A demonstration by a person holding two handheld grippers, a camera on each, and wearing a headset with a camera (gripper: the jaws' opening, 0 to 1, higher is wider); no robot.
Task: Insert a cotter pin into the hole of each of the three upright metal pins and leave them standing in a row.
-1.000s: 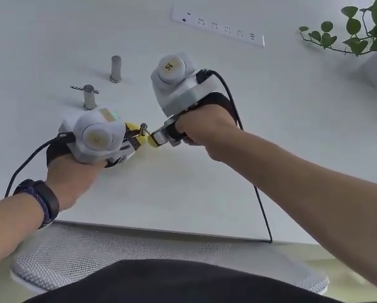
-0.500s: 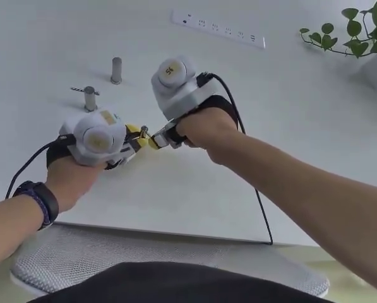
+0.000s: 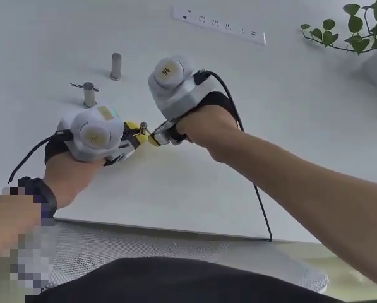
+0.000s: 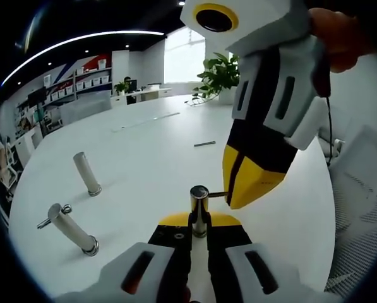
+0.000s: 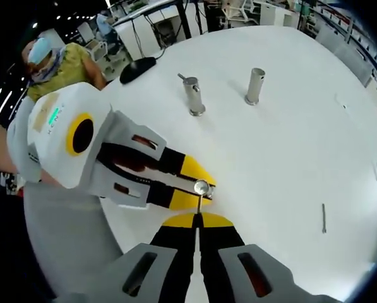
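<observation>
Left gripper view: left gripper (image 4: 199, 219) pinches a metal pin (image 4: 199, 203) upright; right gripper (image 4: 232, 199), clamped on a cotter pin (image 4: 217, 194), aims at its hole. Next, probably, a straight push through.

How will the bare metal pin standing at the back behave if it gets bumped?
The bare metal pin is tall and narrow on a small flared foot, so a push near the top would probably tip it. Being round, it would likely roll once down. It looks like smooth, solid metal: probably stiff, heavy for its size, maybe slippery.
</observation>
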